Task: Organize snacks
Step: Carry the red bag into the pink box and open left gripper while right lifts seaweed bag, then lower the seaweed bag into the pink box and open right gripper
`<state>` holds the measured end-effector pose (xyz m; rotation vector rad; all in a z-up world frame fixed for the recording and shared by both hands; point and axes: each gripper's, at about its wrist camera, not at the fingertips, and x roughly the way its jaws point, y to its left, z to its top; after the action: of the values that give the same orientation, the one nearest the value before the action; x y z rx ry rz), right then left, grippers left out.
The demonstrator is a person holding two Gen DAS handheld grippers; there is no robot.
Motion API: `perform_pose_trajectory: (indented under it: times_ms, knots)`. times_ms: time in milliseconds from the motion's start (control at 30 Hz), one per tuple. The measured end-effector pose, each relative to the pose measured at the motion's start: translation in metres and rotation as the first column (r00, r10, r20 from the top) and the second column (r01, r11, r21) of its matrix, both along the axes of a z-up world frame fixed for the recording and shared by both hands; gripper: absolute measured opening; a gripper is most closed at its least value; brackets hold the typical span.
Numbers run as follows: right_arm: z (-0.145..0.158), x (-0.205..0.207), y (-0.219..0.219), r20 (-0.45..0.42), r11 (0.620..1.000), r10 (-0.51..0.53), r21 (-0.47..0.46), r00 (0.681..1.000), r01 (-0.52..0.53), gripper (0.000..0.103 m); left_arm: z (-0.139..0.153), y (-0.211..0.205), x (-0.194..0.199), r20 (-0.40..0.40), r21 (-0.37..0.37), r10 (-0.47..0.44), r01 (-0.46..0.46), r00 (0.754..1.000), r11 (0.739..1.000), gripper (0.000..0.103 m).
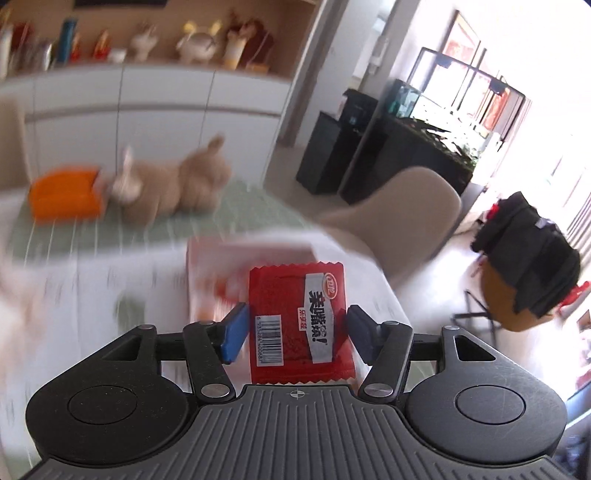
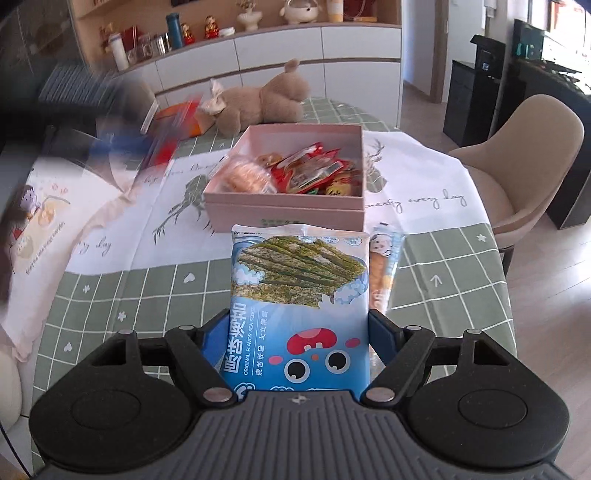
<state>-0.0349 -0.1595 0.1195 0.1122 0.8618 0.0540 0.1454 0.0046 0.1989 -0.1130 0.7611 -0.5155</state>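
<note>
Now red packet (image 1: 299,321) clamped between left gripper (image 1: 295,332) pads.

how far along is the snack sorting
Done: the pink box already holds a pile of wrapped snacks. In hand: the left gripper holds a red packet, and the right gripper holds a blue seaweed pack; neither is in the box yet. Left: those two, plus a long packet lying on the table beside the seaweed pack.

Home dining room: table (image 2: 461,258), chair (image 2: 524,155), knick-knack shelf (image 2: 258,26).
</note>
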Motion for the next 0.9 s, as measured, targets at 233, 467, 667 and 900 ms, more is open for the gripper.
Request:
perform_pose_trajectory:
  times_ms: [233, 467, 667, 900]
  knots:
    - [-0.001, -0.005, -0.025, 0.028, 0.999, -0.018, -0.037, 0.999, 0.019, 0.078, -0.014, -0.054, 0.057, -0.015, 0.114, 0.017, -0.015, 1.000, 0.993, 0.065]
    - [-0.012, 0.005, -0.047, -0.009, 0.999, -0.047, -0.014, 0.999, 0.047, 0.078, -0.042, -0.073, 0.060, 0.089, 0.300, -0.085, 0.055, 0.992, 0.952, 0.066]
    - [-0.015, 0.010, -0.040, -0.013, 1.000, -0.018, -0.021, 1.000, 0.018, 0.078, -0.085, -0.073, 0.068, -0.017, 0.302, -0.091, 0.092, 0.996, 0.949, 0.061]
    - [-0.001, 0.023, -0.050, 0.031, 1.000, -0.020, -0.023, 0.999, 0.021, 0.078, -0.070, -0.068, 0.045, 0.025, 0.350, -0.107, 0.092, 0.994, 0.932, 0.061]
